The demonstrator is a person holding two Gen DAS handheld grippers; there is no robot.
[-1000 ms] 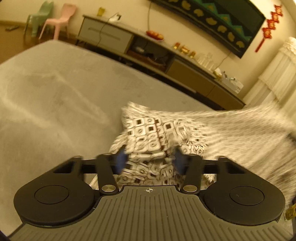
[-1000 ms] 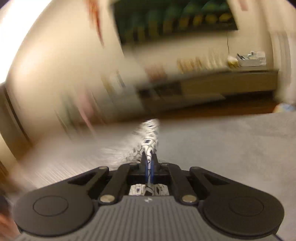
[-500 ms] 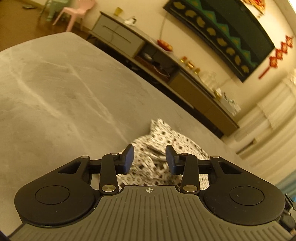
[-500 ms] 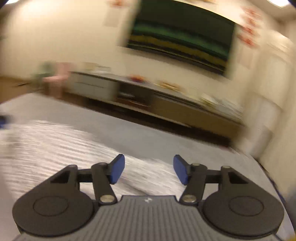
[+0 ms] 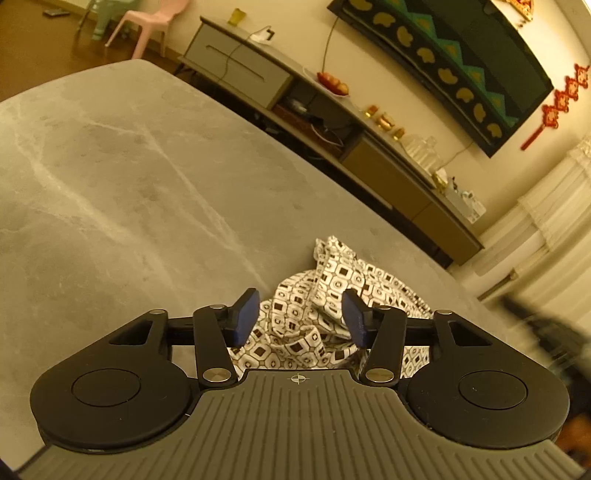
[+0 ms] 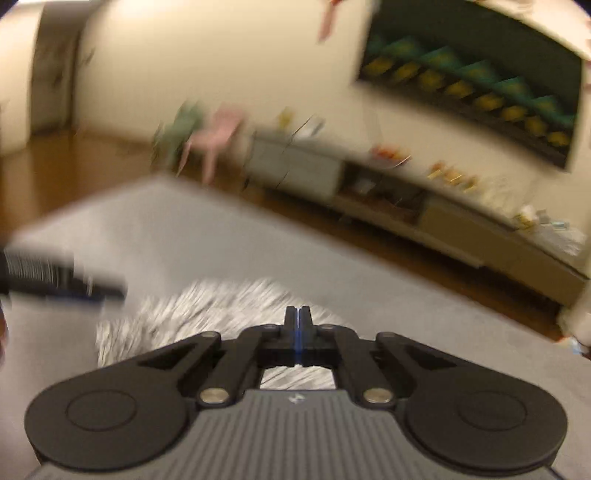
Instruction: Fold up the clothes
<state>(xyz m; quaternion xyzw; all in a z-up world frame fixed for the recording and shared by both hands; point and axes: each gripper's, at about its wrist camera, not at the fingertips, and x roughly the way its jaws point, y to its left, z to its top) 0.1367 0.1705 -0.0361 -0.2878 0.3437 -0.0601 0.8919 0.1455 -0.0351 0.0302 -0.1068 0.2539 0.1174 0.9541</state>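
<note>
While over garment (image 5: 325, 306): L gripper (image 5: 300, 317) agape.

A white fabric garment printed with black-and-white rounded squares (image 5: 325, 314) lies crumpled in a loose heap on the grey tabletop (image 5: 129, 192), one bunched corner poking upward; in the right wrist view it is only a pale blur.

Home living room (TV console (image 5: 332, 122), wall screen (image 5: 443, 62)).

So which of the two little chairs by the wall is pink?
The pink chair is the one nearer the grey cabinet. The green chair stands just left of it, farther from the cabinet.
</note>
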